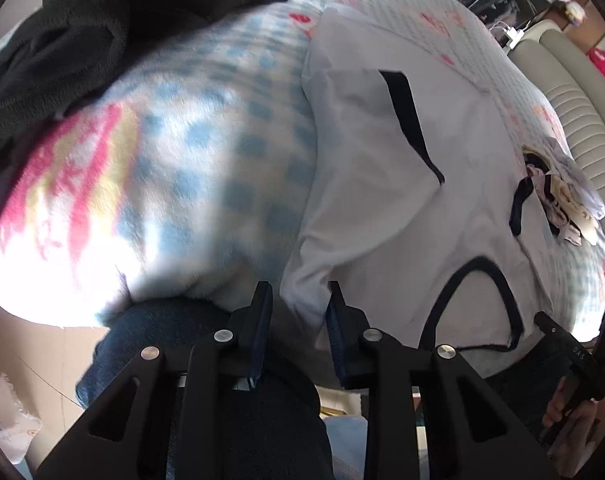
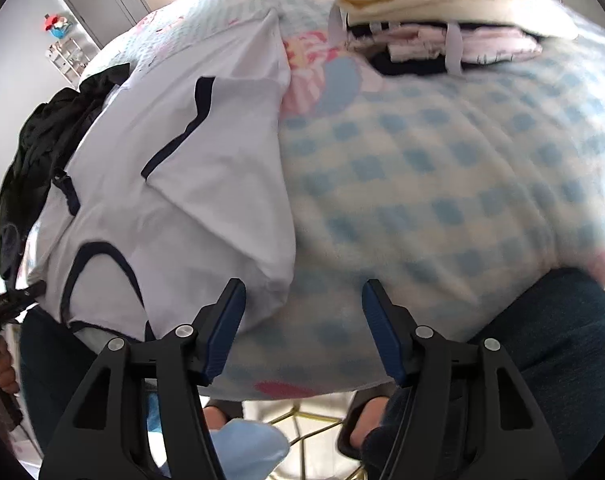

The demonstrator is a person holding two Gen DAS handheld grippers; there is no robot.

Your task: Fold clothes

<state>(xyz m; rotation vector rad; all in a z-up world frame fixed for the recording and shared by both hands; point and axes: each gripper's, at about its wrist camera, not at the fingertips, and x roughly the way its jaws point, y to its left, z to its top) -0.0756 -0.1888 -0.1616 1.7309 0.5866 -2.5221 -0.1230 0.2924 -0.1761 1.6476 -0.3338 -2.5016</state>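
While both grippers gape — white shirt (image 1: 382,168) lies half-folded.

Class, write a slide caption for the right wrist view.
Open right gripper hovers beside a white shirt on a checked blanket.

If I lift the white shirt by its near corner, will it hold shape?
Probably not. The white shirt lies creased and draped over the blanket, so likely floppy. It looks thin, likely light. Its folded sleeve may fall open.

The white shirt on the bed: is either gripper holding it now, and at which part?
Nothing is held. The left gripper and the right gripper stand open near the white shirt, fingers not gripping it.
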